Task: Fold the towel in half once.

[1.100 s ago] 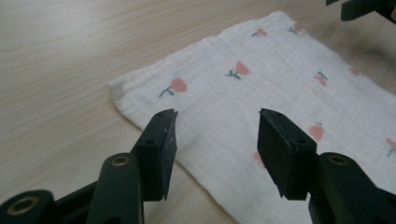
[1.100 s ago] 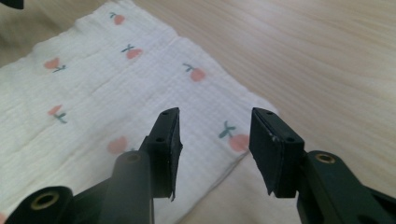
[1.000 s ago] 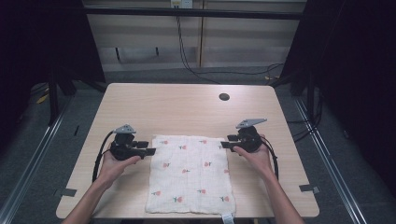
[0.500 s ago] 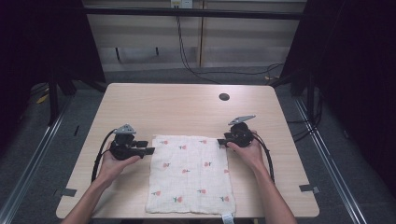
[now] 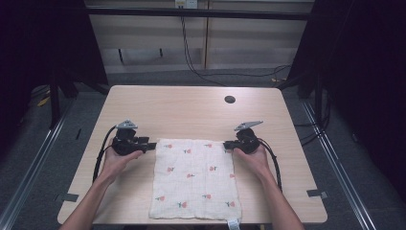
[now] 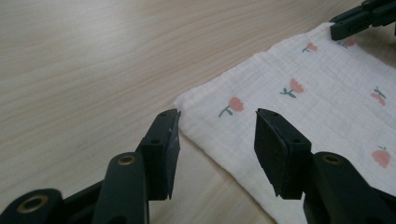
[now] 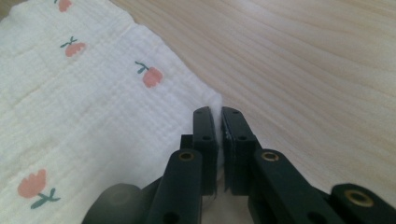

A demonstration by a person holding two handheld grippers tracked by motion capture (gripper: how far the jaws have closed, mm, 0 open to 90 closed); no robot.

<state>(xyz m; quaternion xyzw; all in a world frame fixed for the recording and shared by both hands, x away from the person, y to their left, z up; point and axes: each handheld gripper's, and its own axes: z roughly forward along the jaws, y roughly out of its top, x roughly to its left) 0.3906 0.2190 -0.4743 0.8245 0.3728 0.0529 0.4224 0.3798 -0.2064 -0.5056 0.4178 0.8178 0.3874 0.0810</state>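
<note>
At the far edge of a white cloth (image 5: 195,178) printed with small red flowers, I hold a gripper at each far corner on the pale wooden tabletop (image 5: 191,110). My right gripper (image 7: 218,122) has just closed, and its own view shows what the high view cannot: a thin fold of the corner pinched between the two black pads. My left gripper (image 6: 217,140) stands apart, one jaw over bare wood just beside the cloth's corner and the other above the fabric, pressing nothing (the left gripper view also catches the right gripper's jaws at the opposite corner, upper right). From above, the left gripper (image 5: 152,144) and right gripper (image 5: 227,144) look alike, their jaws too small to read. The cloth's near edge runs to the tabletop's front edge, where a small tag (image 5: 233,224) is partly cut off by the frame. Beyond the cloth the wood lies bare up to a dark round hole (image 5: 230,99) near the far right, with open margins left and right.
</note>
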